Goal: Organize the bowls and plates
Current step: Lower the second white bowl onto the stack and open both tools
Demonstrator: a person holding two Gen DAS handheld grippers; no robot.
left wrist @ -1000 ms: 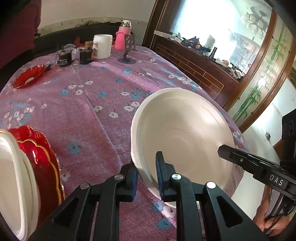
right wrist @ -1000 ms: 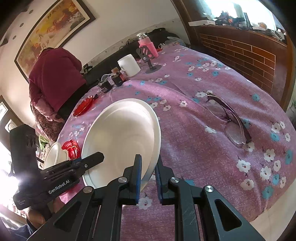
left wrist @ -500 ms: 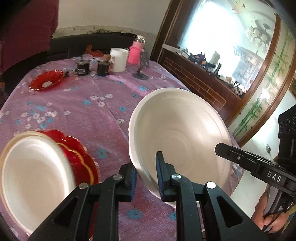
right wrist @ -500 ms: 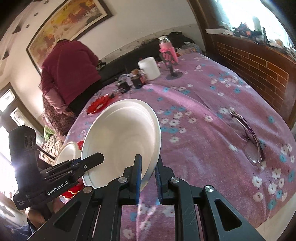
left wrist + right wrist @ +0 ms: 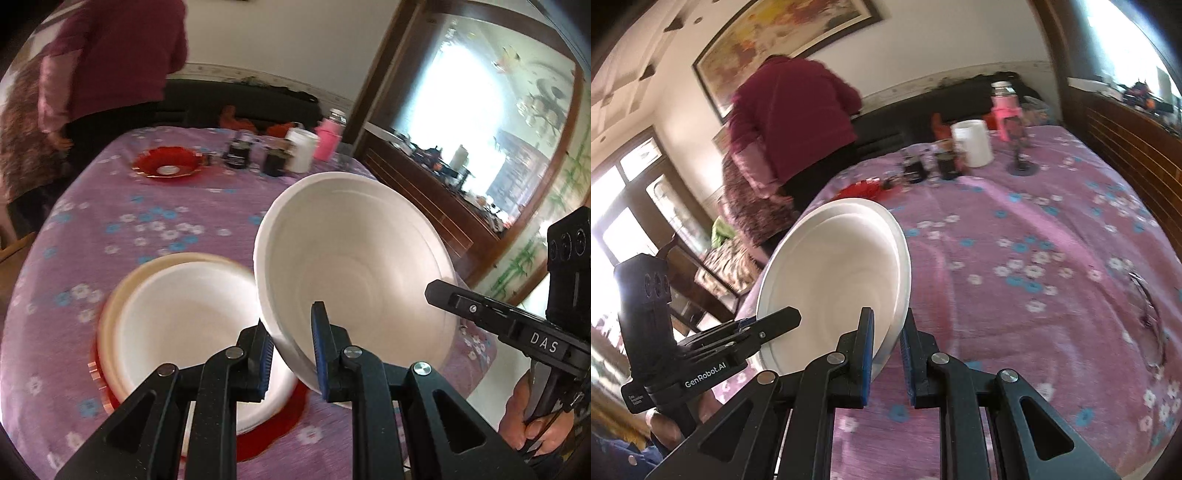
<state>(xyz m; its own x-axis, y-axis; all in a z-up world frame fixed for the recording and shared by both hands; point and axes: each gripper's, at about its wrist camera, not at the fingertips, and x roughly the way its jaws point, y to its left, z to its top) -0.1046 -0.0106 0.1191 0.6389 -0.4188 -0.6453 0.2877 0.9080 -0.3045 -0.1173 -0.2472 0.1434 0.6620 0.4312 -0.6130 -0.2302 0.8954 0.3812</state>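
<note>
Foam, by its look, makes the white bowl [image 5: 354, 266] light, stiff but crushable, so thin rim grips suit it. Left gripper [image 5: 291, 354] and right gripper [image 5: 886, 358] each pinch its rim, carrying it tilted just right of the stacked bowl [image 5: 184, 325].

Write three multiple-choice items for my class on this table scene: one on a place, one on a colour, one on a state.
1. Where is the red dish with the white centre?
A. the table's far side
B. inside the held bowl
C. on the floor

2. What colour is the tablecloth?
A. green
B. purple with flowers
C. plain white

3. How is the large white bowl held?
A. by both grippers
B. lying flat
C. by one gripper

Answers: 1 A, it sits near the jars. 2 B, flowers show. 3 A, the left gripper and right gripper each clamp its rim.
</note>
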